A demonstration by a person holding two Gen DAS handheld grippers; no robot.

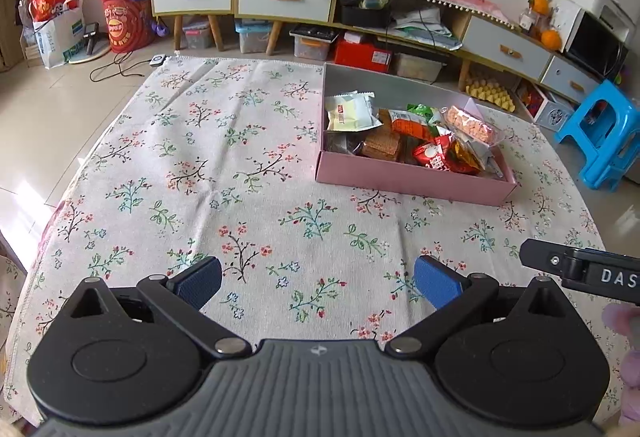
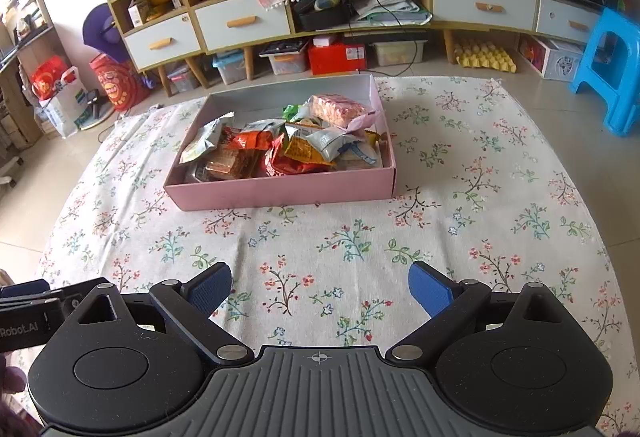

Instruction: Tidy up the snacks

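From your left wrist view, your left gripper (image 1: 318, 283) hangs low over the flowered cloth (image 1: 200, 165) that covers the worktop, its jaws spread wide with nothing between the blue pads (image 1: 436, 285). The pink box (image 1: 408, 179) sits ahead and to the right of the jaws, well apart from them, resting flat on the cloth. The snacks are all inside it: a white packet (image 1: 350, 113) leans toward the far left side, a brown wafer pack (image 1: 382, 147) lies near the front wall, a red packet (image 1: 434, 157) is beside it, an orange packet (image 1: 412, 127) sits behind, and a clear bag of pink pieces (image 1: 472, 125) lies on top at the right. The far part of the box floor is bare. At the right edge, part of your right gripper (image 1: 580, 271) shows just beside the left one; this view does not show its jaws.

From your right wrist view, your right gripper (image 2: 320, 289) also hovers over the cloth (image 2: 480, 197), jaws wide apart and holding nothing. The pink box (image 2: 280, 193) lies straight ahead, slightly left of centre, well apart from the pads (image 2: 430, 289). Packets are heaped in its near half, with the bag of pink pieces (image 2: 338, 109) at the back right of the heap and a grey-blue packet (image 2: 340, 143) in front of it. At the left edge a piece of your left gripper (image 2: 28, 311) shows close by. Behind the worktop stand a low cabinet (image 2: 484, 7) and a blue stool (image 2: 608, 73).
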